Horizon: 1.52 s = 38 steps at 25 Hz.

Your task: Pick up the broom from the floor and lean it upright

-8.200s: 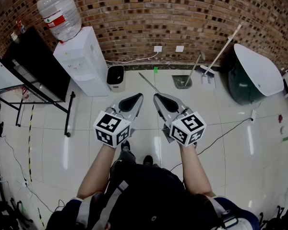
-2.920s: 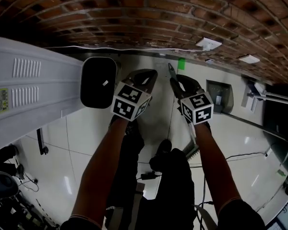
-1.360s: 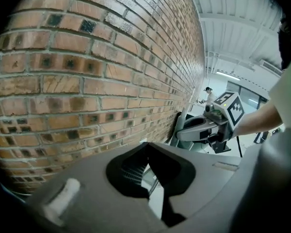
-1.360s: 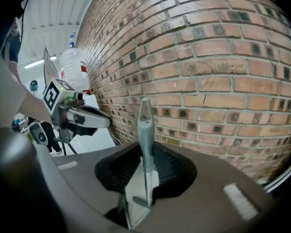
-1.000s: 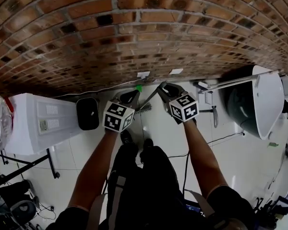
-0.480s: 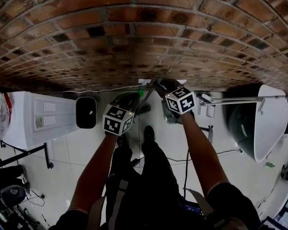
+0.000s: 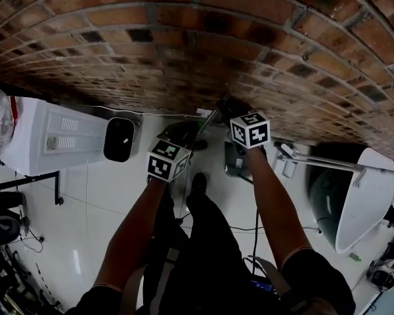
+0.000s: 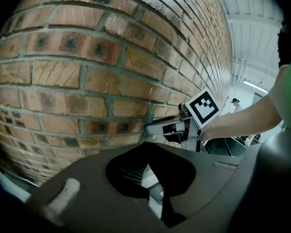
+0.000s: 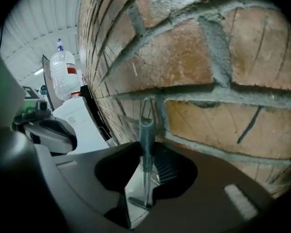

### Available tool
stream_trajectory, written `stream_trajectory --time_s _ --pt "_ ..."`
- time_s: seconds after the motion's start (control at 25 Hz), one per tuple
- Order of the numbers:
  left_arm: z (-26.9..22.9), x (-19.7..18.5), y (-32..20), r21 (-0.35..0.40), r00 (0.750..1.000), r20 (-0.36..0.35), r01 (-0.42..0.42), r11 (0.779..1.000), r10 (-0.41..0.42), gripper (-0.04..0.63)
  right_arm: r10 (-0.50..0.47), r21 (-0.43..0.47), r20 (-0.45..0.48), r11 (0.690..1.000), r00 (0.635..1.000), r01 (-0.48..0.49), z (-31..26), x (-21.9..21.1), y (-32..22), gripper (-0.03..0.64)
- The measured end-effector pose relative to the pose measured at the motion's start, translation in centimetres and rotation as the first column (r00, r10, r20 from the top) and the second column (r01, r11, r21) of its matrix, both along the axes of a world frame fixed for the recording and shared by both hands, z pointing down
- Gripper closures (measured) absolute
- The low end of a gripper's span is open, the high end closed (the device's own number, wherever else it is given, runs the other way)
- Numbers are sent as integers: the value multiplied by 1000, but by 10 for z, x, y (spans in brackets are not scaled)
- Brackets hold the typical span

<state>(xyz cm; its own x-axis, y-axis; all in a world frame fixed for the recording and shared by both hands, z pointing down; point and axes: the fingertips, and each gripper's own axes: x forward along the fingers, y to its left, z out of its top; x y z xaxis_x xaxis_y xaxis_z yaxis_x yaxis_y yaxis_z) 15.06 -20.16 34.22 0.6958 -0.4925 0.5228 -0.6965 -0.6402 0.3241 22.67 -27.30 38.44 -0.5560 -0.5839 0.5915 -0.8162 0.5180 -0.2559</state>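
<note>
Slipping at the top: the broom handle (image 9: 146,130) is clamped between the jaws of the right gripper (image 9: 144,154), and its hang loop (image 9: 145,108) is brought up against the brick wall (image 9: 208,57). If the grip were eased before the tip is seated on the bricks, the handle would probably slide sideways and fall.
Skidding at the foot: the broom head (image 7: 197,146) appears to be set on the glossy floor tiles (image 7: 105,202) close to the wall. Were it left too far out, it could be pushed away across the smooth tiles.
Support from the other side: the left gripper (image 8: 148,171) is held near the handle with its jaws a little apart. Nothing can be made out between them, so no steadying is given there.
Clutter nearby: a dustpan (image 7: 235,164) and a white long-handled tool (image 7: 322,161) could be struck by a toppling broom.
Black waste bin (image 7: 120,138): one small pale scrap is seen inside, and the rest is dark.
Water bottle (image 9: 64,79): it is seated neck-down on the white dispenser (image 7: 52,140), and its fill level cannot be told.
Dark-green bin (image 7: 328,195): it is shown with its white lid (image 7: 364,189), and its contents are hidden.
</note>
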Motion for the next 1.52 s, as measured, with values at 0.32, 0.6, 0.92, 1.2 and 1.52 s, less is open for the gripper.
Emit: stream_trajectory --time_s 0.32,0.6,0.92,1.2,1.52 --pt "0 -13 2 2 999 14 52 999 -52 595 66 -3 -27 998 997 -66 7 6 -8 522" --pt "-5 -14 11 5 999 22 41 999 -41 595 97 -23 -44 995 994 -98 11 8 -1 438" --pt "-41 -16 21 67 999 -12 -29 997 30 595 168 56 -14 984 986 -166 -41 10 39 457" --pt "-102 -26 69 154 989 -54 -125 980 135 595 213 203 81 953 974 -225 -136 -15 109 600" --pt "-154 -56 119 217 981 -92 -146 965 169 595 179 329 101 922 979 -202 -205 -60 178 615"
